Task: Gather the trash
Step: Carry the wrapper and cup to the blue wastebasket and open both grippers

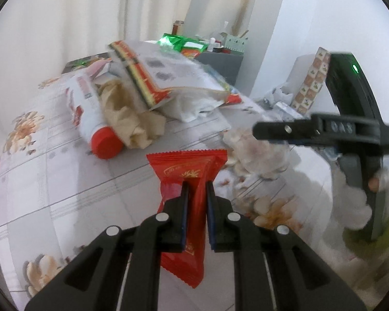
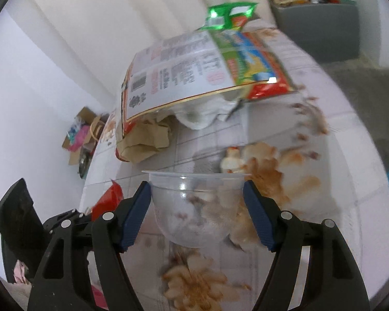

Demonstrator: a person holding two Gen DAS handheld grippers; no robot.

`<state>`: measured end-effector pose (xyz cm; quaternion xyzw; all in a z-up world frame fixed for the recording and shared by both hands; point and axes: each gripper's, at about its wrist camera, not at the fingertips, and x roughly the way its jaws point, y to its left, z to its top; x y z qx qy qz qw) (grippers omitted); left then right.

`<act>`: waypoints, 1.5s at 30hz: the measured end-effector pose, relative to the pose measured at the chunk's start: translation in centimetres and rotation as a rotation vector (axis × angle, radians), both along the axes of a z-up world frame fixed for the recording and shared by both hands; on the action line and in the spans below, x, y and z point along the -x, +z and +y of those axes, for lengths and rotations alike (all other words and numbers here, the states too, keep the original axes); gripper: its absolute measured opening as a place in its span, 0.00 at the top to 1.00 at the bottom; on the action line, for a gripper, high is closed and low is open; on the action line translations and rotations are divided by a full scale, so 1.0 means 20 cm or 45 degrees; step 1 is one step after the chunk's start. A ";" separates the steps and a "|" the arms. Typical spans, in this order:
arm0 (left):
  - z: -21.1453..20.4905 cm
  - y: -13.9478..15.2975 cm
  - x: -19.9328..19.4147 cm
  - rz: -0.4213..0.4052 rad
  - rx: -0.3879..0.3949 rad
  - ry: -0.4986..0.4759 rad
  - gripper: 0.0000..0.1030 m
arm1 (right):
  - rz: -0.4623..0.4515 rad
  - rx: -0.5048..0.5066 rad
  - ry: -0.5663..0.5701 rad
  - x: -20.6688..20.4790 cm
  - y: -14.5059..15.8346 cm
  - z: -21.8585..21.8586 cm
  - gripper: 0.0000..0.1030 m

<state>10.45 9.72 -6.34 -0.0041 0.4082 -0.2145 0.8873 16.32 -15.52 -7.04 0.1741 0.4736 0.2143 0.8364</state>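
A floral-patterned tablecloth covers the table. On it, far left, a red-capped white bottle lies on its side beside crumpled brown paper and a large printed bag.

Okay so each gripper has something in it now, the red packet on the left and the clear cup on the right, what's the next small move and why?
Probably lift both clear of the table and carry them to the trash. The left gripper is shut on the red packet, and the right gripper's pads appear to press the clear plastic cup on both sides. No bin is clearly visible, so where to carry them is uncertain.
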 end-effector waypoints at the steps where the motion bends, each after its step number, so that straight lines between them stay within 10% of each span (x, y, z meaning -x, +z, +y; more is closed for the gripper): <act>1: -0.02 0.01 -0.01 0.006 0.013 -0.011 0.89 | -0.013 -0.008 -0.024 0.02 0.02 -0.04 0.33; 10: -0.58 0.17 -0.23 0.043 0.113 -0.294 0.89 | -0.145 -0.059 -0.384 0.23 0.18 -0.62 0.33; 18: -1.45 0.20 -0.48 0.161 0.088 -0.614 0.87 | -0.060 -0.121 -0.921 0.32 -0.01 -1.41 0.33; 29: -2.69 -0.40 -0.72 0.541 -0.108 -0.854 0.86 | 0.265 -0.280 -1.236 0.10 -0.66 -2.17 0.33; 38: -2.96 -0.74 -0.88 0.576 -0.198 -0.747 0.64 | 0.377 -0.209 -1.307 0.04 -0.93 -2.42 0.28; 45: -2.92 -0.64 -0.88 0.512 -0.170 -0.755 0.63 | 0.293 -0.151 -1.330 0.17 -0.79 -2.38 0.28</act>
